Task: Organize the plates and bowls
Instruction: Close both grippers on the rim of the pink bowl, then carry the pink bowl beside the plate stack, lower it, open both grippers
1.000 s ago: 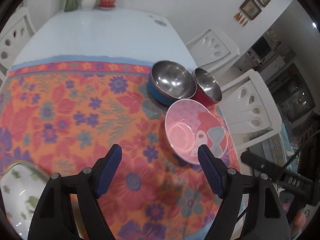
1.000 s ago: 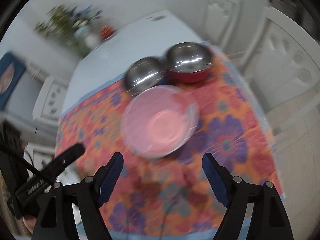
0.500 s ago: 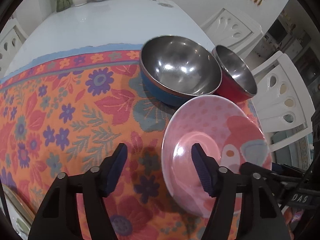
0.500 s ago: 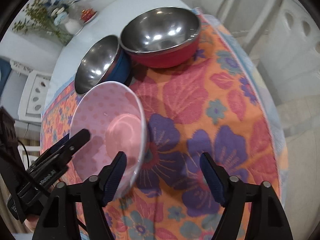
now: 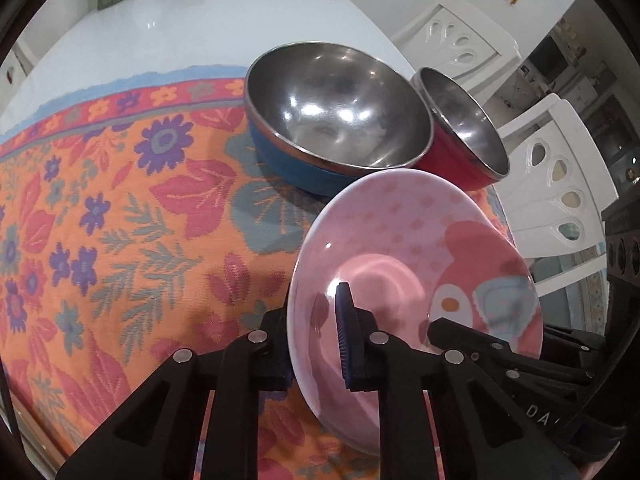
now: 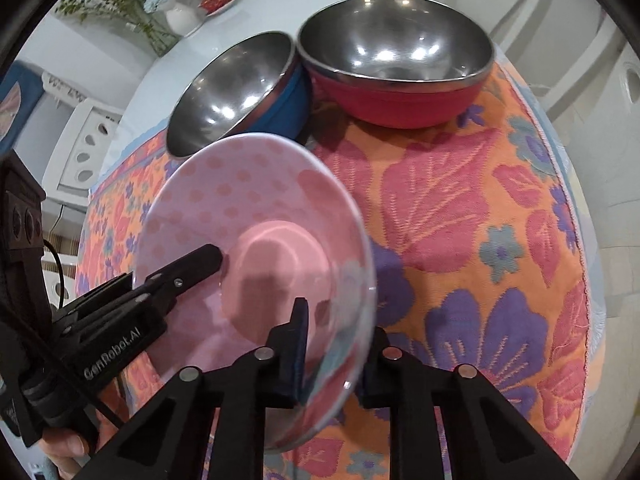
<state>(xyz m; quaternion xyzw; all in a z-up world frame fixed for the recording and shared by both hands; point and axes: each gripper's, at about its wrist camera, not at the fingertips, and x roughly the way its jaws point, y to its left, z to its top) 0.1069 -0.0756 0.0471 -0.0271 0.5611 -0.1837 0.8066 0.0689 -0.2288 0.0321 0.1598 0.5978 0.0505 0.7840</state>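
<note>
The left hand-held gripper point(image 5: 316, 344) is clamping the near rim of the pink bowl point(image 5: 400, 248), one pad inside and one outside the wall; the right hand-held gripper point(image 6: 332, 356) is pinching the same bowl point(image 6: 248, 216) on the opposite rim, its jaws drawn narrow on the thin wall; two grips are probably being used because the bowl is wide, shallow and slick, and a single pinch could let it swing.

In the left wrist view the pink bowl is sitting at about four o'clock, tipped on edge above the floral cloth point(image 5: 120, 208) covering the tabletop point(image 5: 180, 20); whether its base is touching the cloth cannot be told.

The blue steel bowl point(image 5: 336, 120) is standing at about twelve o'clock from it, just behind, with the red steel bowl point(image 5: 464, 128) at about two o'clock, touching the blue one's side; both are sitting upright and empty, seemingly ready for nesting.

Judging from this, the pickup stage is just beginning; the next move is likely calling for an even lift, since uneven pulls could twist the rim free.
</note>
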